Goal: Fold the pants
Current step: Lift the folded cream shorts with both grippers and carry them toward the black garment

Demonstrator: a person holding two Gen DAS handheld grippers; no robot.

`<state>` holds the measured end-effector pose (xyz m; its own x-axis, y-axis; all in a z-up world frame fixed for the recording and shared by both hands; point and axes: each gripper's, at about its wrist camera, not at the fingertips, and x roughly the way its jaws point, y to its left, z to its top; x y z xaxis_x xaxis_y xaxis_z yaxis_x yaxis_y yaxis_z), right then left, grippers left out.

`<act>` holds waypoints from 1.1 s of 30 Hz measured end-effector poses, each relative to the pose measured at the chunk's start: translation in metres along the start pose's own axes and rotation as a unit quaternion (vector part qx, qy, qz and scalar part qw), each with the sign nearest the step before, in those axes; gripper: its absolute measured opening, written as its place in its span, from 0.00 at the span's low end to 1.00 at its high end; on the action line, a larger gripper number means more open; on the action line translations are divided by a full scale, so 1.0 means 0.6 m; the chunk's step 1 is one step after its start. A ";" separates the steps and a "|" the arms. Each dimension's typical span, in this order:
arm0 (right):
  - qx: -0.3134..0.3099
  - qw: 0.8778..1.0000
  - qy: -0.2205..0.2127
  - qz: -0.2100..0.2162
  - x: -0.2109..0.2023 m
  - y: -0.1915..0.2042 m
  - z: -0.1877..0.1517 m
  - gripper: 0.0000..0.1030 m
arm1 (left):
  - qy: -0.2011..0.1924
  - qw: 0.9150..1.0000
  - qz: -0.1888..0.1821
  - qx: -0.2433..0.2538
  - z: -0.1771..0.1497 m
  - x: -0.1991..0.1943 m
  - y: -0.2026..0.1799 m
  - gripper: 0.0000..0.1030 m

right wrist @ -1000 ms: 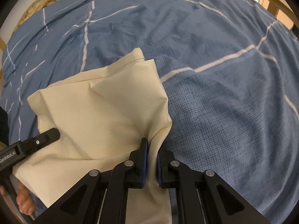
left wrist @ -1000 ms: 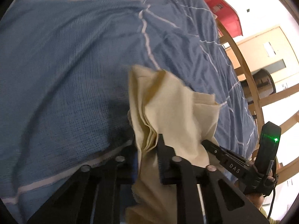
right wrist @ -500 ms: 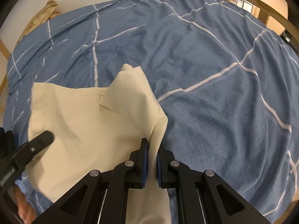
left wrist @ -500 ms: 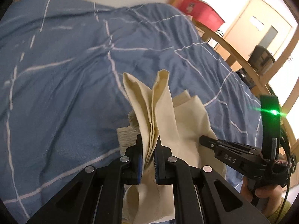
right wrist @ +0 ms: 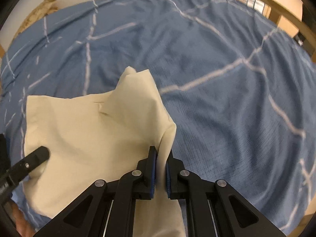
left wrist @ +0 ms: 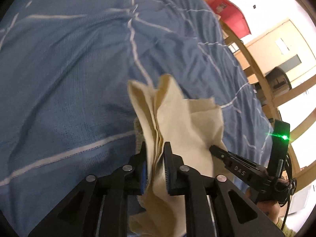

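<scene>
The left gripper (left wrist: 155, 154) is clamped on a stacked bunch of layers of the cream pants (left wrist: 177, 118); the right gripper (right wrist: 161, 158) pinches another edge of the same cloth. The pants hang between the two — soft, creased, one corner sticking up — just above a blue bedspread (right wrist: 217, 59) crossed by thin white lines. A wooden bed frame (left wrist: 254, 63) and red box (left wrist: 235, 17) lie beyond.

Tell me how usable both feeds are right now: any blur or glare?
Left wrist view: duvet smeared by motion, window area at right blown out white, left tongs and pants fairly sharp. Right wrist view: duvet softly blurred, no glare, right tongs crisp; both bend straight lines at the rim.
</scene>
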<state>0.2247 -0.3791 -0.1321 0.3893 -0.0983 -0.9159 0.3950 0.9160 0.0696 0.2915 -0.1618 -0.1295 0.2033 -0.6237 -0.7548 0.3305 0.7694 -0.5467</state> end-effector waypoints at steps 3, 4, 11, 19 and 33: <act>0.003 1.000 0.004 -0.004 0.020 -0.006 -0.006 0.09 | 0.011 1.000 0.009 0.001 0.000 0.025 0.013 0.33; 0.006 1.000 0.006 -0.002 0.024 -0.008 -0.007 0.09 | 0.012 1.000 0.007 -0.002 0.001 0.031 0.017 0.39; 0.011 1.000 0.007 0.015 0.041 -0.020 -0.011 0.09 | 0.036 0.997 -0.052 -0.048 0.005 0.076 0.054 0.51; -0.004 1.000 0.002 0.012 0.049 -0.015 -0.015 0.09 | 0.067 0.988 -0.113 -0.077 0.019 0.104 0.054 0.30; 0.011 0.999 -0.041 0.020 -0.065 -0.004 0.002 0.09 | -0.003 0.994 -0.111 -0.014 0.041 -0.023 -0.017 0.18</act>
<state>0.2094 -0.3779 -0.0960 0.4725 -0.0942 -0.8763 0.3956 0.9111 0.1154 0.3079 -0.1646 -0.1046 0.1344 -0.7793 -0.6121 0.3422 0.6162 -0.7094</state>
